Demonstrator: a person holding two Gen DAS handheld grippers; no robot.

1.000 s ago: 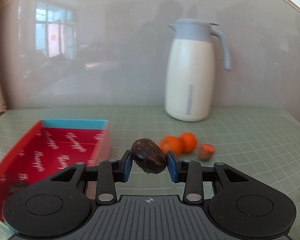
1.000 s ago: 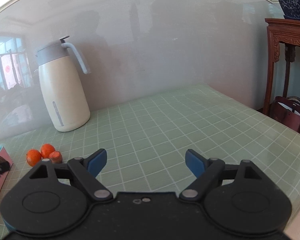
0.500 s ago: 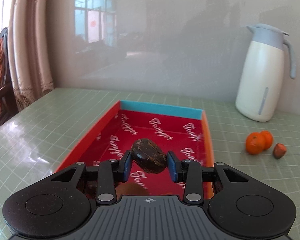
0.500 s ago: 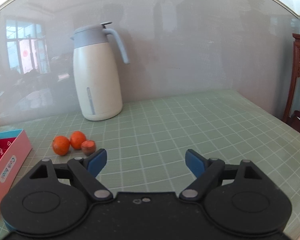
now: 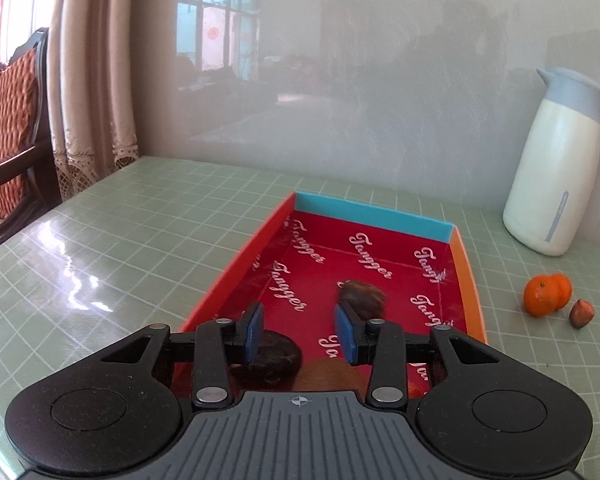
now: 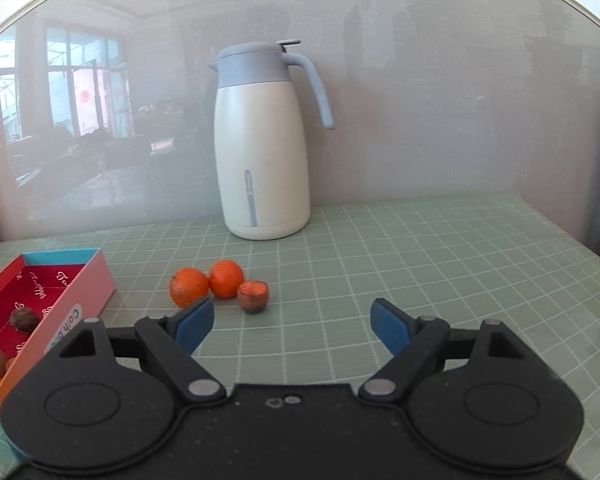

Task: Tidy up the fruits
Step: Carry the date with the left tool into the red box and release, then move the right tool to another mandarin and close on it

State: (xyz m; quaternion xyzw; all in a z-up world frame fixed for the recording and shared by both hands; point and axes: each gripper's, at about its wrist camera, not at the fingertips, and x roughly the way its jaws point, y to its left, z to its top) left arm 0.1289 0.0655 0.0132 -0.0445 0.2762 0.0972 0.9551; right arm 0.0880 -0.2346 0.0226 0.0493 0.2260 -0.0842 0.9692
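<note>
Two grippers, left gripper (image 5: pixel 299 331) jaws opening, blurred brown fruit (image 5: pixel 362 295) loose, right gripper (image 6: pixel 292 325) jaws wide.

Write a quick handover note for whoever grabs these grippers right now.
Left gripper: jaws opening over the red box, nothing between them; the dark fruit just released is in the box.
Right gripper: open, empty, facing the loose fruit.
Done: several fruits boxed.
Left: two oranges and a small brown fruit on the table by the jug.
</note>
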